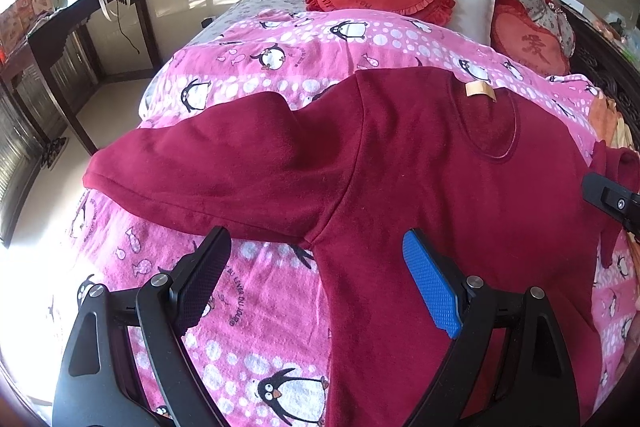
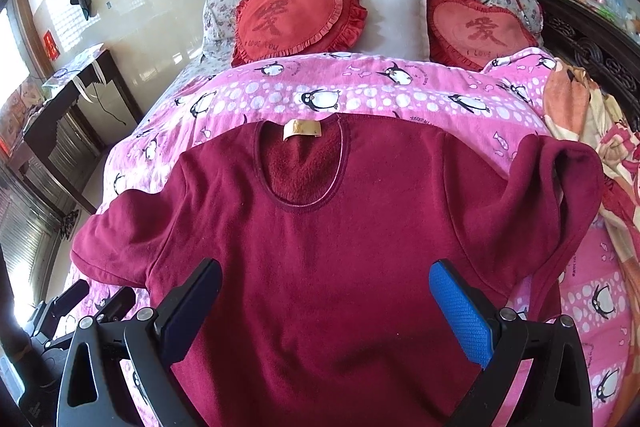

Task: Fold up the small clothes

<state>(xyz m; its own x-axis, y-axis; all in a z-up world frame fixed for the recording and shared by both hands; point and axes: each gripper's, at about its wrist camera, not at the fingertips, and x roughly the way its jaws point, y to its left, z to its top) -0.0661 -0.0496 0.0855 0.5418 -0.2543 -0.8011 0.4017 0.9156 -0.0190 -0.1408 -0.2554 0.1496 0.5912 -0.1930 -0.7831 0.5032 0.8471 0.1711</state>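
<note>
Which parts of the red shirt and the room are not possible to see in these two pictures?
- Red shirt hem: both views, cut off by bottom edge and the fingers.
- Neck label text: too small in both.
- Right sleeve cuff: right wrist view, folded under itself.

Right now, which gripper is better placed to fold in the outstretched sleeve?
Left. The left gripper hovers open just below the spread sleeve near its armpit. The right gripper is open over the shirt's body, farther away.

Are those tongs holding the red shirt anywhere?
No. Both the left tongs and right tongs hang open above the shirt, holding nothing.
</note>
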